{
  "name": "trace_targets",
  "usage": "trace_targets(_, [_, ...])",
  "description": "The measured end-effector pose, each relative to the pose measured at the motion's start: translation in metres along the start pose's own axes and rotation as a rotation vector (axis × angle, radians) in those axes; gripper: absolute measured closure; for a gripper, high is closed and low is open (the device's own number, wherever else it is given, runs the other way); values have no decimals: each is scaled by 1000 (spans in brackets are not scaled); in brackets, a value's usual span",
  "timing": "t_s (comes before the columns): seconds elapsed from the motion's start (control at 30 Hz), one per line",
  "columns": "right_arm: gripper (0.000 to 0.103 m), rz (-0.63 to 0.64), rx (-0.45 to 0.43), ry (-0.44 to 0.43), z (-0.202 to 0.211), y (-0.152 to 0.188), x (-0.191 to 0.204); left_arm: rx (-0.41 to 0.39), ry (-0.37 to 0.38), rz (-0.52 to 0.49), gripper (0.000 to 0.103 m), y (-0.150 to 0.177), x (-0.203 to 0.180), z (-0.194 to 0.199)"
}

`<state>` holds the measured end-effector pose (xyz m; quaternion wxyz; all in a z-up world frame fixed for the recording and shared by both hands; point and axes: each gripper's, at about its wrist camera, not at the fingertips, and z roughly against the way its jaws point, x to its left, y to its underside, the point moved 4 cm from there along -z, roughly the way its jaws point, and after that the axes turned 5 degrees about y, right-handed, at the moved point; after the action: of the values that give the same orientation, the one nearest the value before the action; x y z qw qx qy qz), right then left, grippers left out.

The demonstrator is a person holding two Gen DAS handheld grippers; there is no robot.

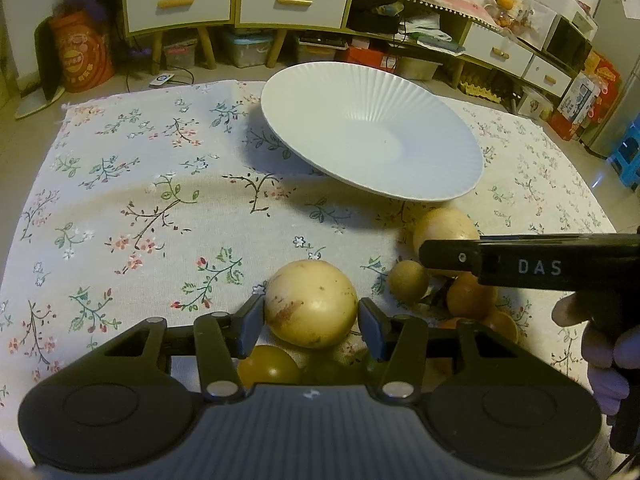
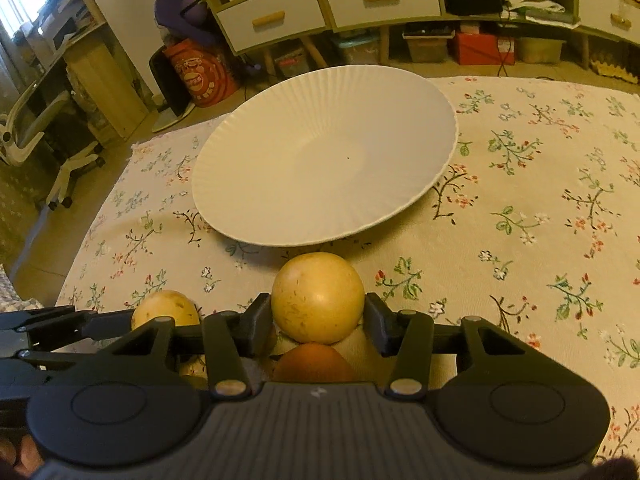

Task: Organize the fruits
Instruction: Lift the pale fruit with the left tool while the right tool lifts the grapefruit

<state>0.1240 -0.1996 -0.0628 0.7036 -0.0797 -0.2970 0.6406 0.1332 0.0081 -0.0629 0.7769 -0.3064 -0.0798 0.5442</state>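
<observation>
A pale yellow round fruit sits between the pads of my left gripper, which is shut on it. A second pale yellow fruit is held the same way in my right gripper, both pads against its sides. Both fruits rest low over a small heap on the floral cloth: a small brown fruit, oranges and a dark yellow-green fruit. An orange lies under the right gripper's fruit. Just beyond the heap stands a big white ribbed plate with nothing in it.
The floral cloth covers the surface all around the plate. A person's hand holds the right gripper's handle at the right edge. Past the cloth stand low cabinets with drawers, storage boxes, an orange bag and an office chair.
</observation>
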Motion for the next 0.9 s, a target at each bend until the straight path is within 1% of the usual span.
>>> trace_targets(0.33, [57, -20, 29, 9, 13, 0, -1, -24, 17, 3, 63, -4, -5, 9])
trace_targets(0.57, [57, -56, 40, 13, 25, -3, -6, -46, 34, 9, 63, -11, -12, 17])
trace_targets(0.7, [57, -86, 21, 8, 35, -9, -9, -64, 34, -1, 64, -15, -18, 20])
trace_targets(0.83, [57, -114, -20, 1, 43, -20, -13, -78, 34, -7, 65, -19, -25, 22])
trace_targets(0.87, [57, -121, -31, 4, 43, -23, -14, -84, 35, -11, 67, -19, -27, 23])
trace_targets(0.9, [57, -124, -40, 8, 43, -25, -14, -95, 37, -19, 72, -21, -31, 24])
